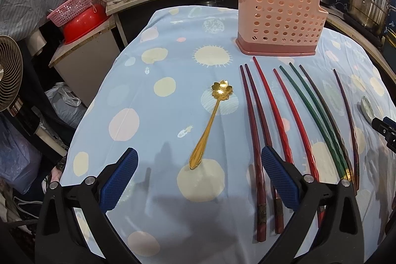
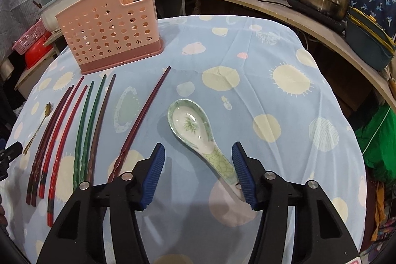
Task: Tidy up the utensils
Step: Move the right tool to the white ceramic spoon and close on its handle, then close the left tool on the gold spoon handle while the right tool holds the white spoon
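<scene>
On the near right of the desk, the right hand-held gripper, half-open, is straddling the green-and-white ceramic soup spoon's handle, not pinching yet. Left hand-held gripper is hanging wide, empty. Next: squeeze, lift, carry to the pink perforated plastic holder.

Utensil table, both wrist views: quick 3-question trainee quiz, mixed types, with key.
1. True or false: the pink holder already has chopsticks in it.
2. What lies between the right tongs? A) gold spoon B) ceramic spoon C) green chopsticks
3. Fill in: the gold spoon lies to the ___ of the chopsticks in the left wrist view.

Key: 1 false, none visible. 2 B, the ceramic spoon handle. 3 left.
</scene>
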